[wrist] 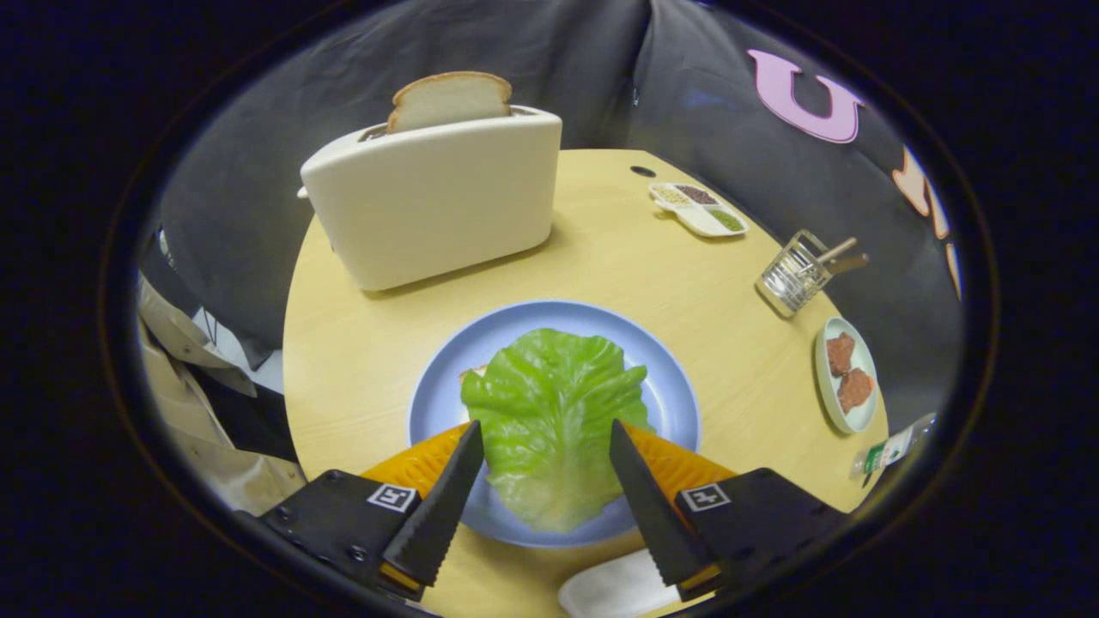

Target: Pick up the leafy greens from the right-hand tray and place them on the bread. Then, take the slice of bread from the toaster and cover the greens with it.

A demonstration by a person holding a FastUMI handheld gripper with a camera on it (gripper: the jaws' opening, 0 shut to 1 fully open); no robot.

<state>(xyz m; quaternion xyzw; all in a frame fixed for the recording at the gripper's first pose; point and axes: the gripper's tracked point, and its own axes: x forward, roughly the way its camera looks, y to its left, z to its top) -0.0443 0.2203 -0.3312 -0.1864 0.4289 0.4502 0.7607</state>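
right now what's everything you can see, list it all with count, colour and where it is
table: 1, light wood, round, under everything
toaster: 1, cream, far side of the table beyond the plate
bread slice: 1, pale with a brown crust, sticking up out of the toaster
plate: 1, light blue, just ahead of the fingers
lettuce leaf: 1, bright green, lying on the plate, reaching between the fingers
bread under the leaf: 1, only a corner peeks out
divided dish: 1, white, small fillings, right of the toaster
wire holder: 1, metal, with wooden handles
small plate: 1, pale, two reddish-brown pieces on it
bottle: 1, clear, lying at the table edge
gripper: 1, fingers open either side of the leaf
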